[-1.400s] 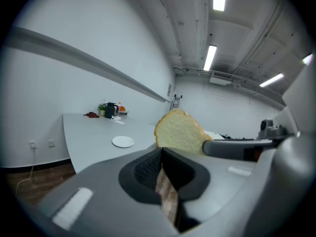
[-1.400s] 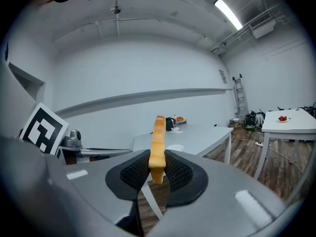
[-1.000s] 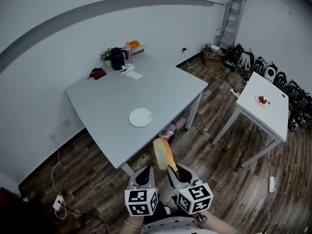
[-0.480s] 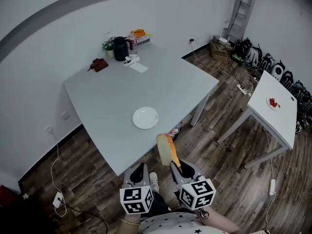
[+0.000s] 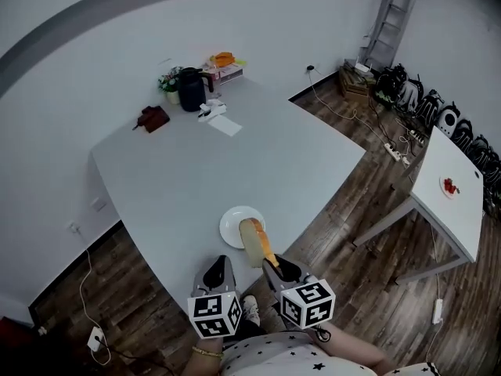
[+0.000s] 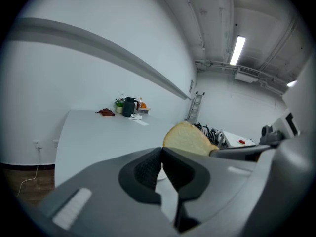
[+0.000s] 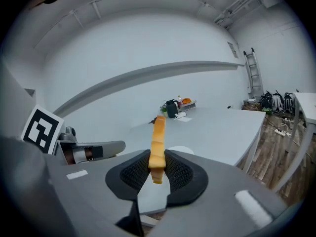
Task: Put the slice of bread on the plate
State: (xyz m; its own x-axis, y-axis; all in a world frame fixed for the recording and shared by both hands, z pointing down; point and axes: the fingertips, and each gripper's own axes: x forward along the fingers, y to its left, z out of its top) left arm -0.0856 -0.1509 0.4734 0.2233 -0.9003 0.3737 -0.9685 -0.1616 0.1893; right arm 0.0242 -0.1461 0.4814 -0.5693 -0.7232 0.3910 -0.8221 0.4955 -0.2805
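The slice of bread (image 7: 158, 137) is clamped upright on its edge between the pads of the right gripper (image 7: 157, 168). In the head view it is seen over the near side of the white plate (image 5: 232, 219), which lies close to the near edge of the grey table (image 5: 180, 171). The left gripper (image 6: 159, 169) is held just beside the right one, its jaws closed on each other with nothing between them.

White walls (image 5: 70, 92), grey curved band (image 5: 117, 16) across them. Dark wood-plank floor (image 5: 376, 312). Big grey table (image 5: 235, 163) near the wall, smaller white table (image 5: 463, 219) right, ladder (image 5: 391, 16) in far corner. Ceiling strip light (image 6: 237, 49) on.
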